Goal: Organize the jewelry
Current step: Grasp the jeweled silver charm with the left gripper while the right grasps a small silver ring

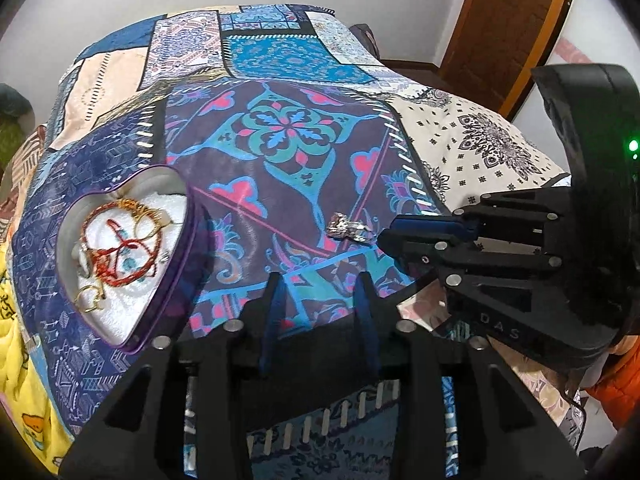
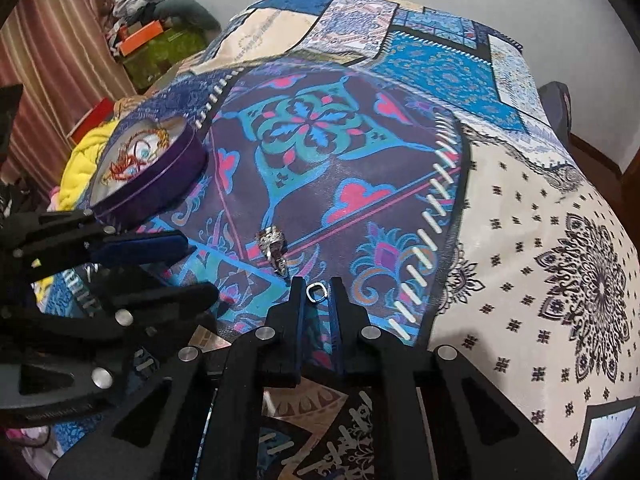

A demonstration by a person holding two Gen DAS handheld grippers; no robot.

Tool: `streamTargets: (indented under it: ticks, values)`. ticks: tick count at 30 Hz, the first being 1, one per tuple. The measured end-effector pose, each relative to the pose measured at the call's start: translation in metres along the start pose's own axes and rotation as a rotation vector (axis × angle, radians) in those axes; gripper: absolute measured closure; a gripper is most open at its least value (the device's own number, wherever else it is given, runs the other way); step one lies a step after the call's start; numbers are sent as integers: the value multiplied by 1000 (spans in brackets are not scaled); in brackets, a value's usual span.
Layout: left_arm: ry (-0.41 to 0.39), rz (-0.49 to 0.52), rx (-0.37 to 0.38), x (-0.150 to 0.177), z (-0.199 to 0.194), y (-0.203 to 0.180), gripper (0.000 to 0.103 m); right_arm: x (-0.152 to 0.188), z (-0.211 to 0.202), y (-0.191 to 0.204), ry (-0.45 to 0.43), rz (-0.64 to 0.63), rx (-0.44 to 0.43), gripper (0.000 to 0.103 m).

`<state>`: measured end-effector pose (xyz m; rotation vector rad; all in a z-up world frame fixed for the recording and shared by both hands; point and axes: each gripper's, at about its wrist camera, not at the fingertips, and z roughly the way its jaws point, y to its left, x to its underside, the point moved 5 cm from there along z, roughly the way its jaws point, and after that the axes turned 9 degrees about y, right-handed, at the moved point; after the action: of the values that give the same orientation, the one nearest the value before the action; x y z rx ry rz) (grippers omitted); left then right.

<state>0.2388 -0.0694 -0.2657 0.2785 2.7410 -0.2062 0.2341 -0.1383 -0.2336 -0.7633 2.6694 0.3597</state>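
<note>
A purple heart-shaped tin [image 1: 168, 280] lies open on the bedspread at the left, holding red thread bracelets and gold hoops [image 1: 120, 248]; it also shows in the right wrist view [image 2: 160, 168]. A silver jewelry piece [image 1: 350, 229] lies on the spread in the middle [image 2: 274, 250]. My right gripper [image 2: 317, 292] has its jaws close around a small silver ring [image 2: 317, 292] at the fingertips. In the left wrist view the right gripper [image 1: 394, 236] comes in from the right, beside the silver piece. My left gripper [image 1: 320, 296] is open and empty, low over the spread.
The patchwork bedspread [image 1: 280, 128] covers the whole bed. A yellow blanket [image 1: 24, 380] lies at the left edge. A wooden door [image 1: 508, 20] stands at the back right. Boxes and clothes [image 2: 148, 36] pile by the curtain.
</note>
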Motion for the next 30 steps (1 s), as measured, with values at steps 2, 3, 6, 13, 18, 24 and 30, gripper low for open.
streamTargets:
  ticks: [2, 3, 6, 13, 18, 24, 30]
  values:
    - [5, 8, 1, -3, 3, -3, 66, 0, -6, -5, -17, 15, 1, 93]
    - [6, 13, -2, -4, 4, -4, 66, 0, -9, -8, -25, 26, -1, 93]
    - [12, 26, -2, -11, 9, -8, 66, 0, -17, -18, -48, 54, 2, 93]
    - [30, 53, -1, -25, 23, -17, 66, 0, -30, -32, -82, 102, -10, 93]
    - [11, 69, -18, -32, 28, -20, 66, 1, -31, -34, -93, 117, -25, 93]
    - [3, 92, -31, -33, 29, -23, 73, 1, -30, -32, -91, 113, -33, 93]
    - [-17, 77, -25, -30, 17, -21, 73, -1, -37, -28, -102, 103, -32, 93]
